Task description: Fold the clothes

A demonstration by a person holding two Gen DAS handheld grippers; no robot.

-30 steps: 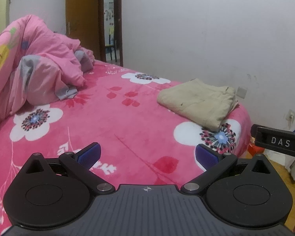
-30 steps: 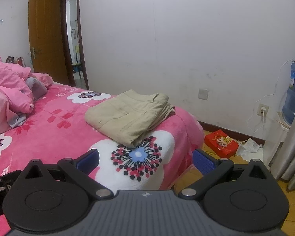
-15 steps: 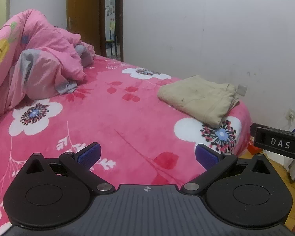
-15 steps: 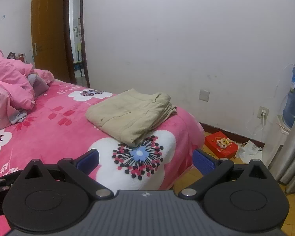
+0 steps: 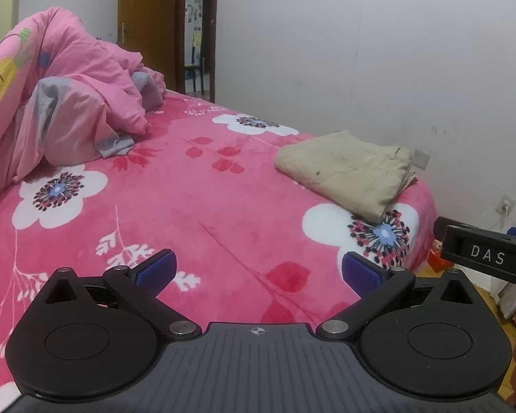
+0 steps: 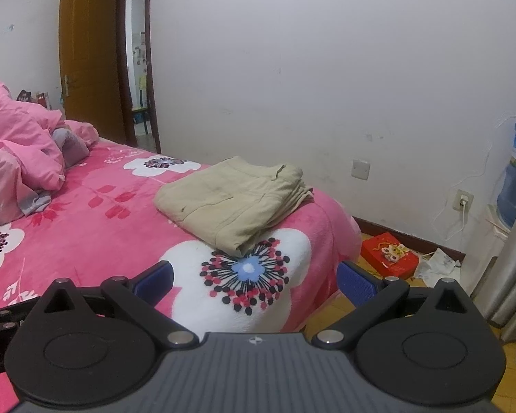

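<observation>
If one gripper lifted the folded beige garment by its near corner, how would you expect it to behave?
The beige garment is soft cloth in stacked layers, so it would probably sag and unfold rather than lift flat. It looks light. Pushed, it might drag on the fuzzy blanket and bunch. Both the left gripper and the right gripper are open and empty.

Ahead of our left tongs (image 5: 258,270), spread wide and holding nothing, the pink bed (image 5: 196,206) lies flat and bare from 11 to 12 o'clock, so we can pass low there. At 10 o'clock the heaped pink quilt (image 5: 68,103) blocks the far side. At 1 o'clock the folded beige garment (image 5: 347,170) sits near the bed's corner. At 3 o'clock our right tongs' body (image 5: 485,254) juts in close. Past our right tongs (image 6: 254,278), also spread wide, the floor at 2 o'clock carries a red box (image 6: 388,256) and crumpled paper (image 6: 437,263) near the wall (image 6: 326,69).
</observation>
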